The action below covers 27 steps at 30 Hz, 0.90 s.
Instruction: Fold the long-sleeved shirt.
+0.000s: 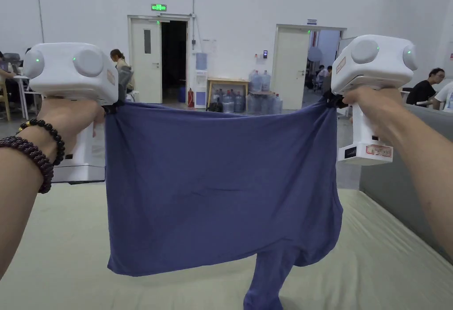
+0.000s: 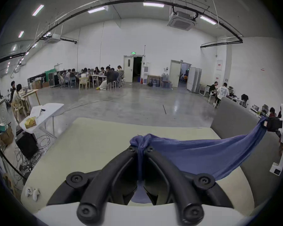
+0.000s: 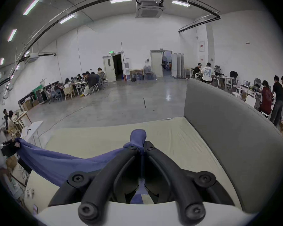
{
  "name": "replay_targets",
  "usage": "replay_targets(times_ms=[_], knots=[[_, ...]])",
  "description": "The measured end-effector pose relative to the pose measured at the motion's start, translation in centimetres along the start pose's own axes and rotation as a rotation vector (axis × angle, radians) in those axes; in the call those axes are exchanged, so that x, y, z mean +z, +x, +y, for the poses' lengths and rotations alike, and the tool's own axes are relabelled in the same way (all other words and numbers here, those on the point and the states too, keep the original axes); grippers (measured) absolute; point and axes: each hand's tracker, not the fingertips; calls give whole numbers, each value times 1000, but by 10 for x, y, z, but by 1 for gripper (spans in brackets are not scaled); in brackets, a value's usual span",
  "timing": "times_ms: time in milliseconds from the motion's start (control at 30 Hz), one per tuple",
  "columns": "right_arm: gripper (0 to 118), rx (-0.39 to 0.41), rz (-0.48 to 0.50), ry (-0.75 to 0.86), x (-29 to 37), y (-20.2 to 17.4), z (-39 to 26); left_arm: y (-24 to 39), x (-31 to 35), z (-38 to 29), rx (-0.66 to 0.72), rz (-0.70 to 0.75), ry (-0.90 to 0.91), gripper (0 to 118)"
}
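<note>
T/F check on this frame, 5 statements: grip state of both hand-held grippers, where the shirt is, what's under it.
1. The left hand-held gripper is shut on the blue long-sleeved fabric shirt. True.
2. The right hand-held gripper is open, clear of the shirt. False: its jaws are closed on a bunched corner of the fabric.
3. The shirt lies flat on the pale green padded surface. False: it hangs stretched between the two grippers, above the surface.
4. A sleeve dangles below the shirt's lower edge. True.
5. A grey upholstered panel borders the pale surface on the left gripper's side. False: it stands on the right gripper's side.
</note>
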Motion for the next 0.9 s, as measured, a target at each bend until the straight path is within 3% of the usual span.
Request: replay_targets(times_ms=[567,667,800,900], knots=[[5,17,57,-74,147,24,-124,-37,153,-124,22,-57,-51,2],[5,30,78,-86,175,30,-166,-46,174,-164,61,-73,-70,2],[5,116,71,-134,201,41,-251,-54,198,-239,78,-105,-106,2],[5,89,85,-174,220,57,-327,-58,217,-311,70,-119,-136,2]])
